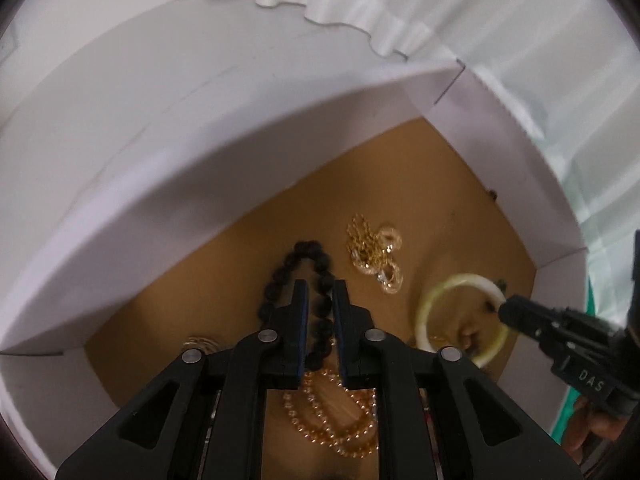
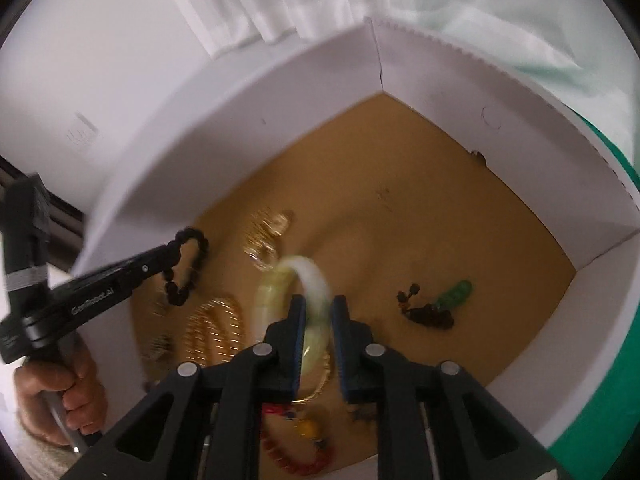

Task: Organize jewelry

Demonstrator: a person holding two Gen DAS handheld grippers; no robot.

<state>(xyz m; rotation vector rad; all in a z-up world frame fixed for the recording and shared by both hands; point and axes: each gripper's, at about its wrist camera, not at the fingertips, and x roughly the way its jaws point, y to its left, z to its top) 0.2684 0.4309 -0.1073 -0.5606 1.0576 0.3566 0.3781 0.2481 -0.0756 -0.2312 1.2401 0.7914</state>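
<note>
Inside the white box [image 2: 240, 128], we have the left gripper [image 1: 320, 292] astride the black bead bracelet [image 1: 280, 280], jaws slack, unpressed. The right gripper [image 2: 318, 308] straddles the pale bangle [image 2: 272, 292], apparently unclamped; blur hinders. One bangle: rigid, slick, brittle, so grip its rim. One bracelet: limp, light. Gold chain [image 1: 372, 252] at one o'clock.

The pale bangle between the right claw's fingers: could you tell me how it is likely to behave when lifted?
The pale bangle looks like a rigid, glossy ring, so it should keep its shape but may slip between the right claw fingers. If it is stone or glass, as its sheen suggests, it could chip when dropped. Being round, it may roll on the box floor if set on edge.
</note>
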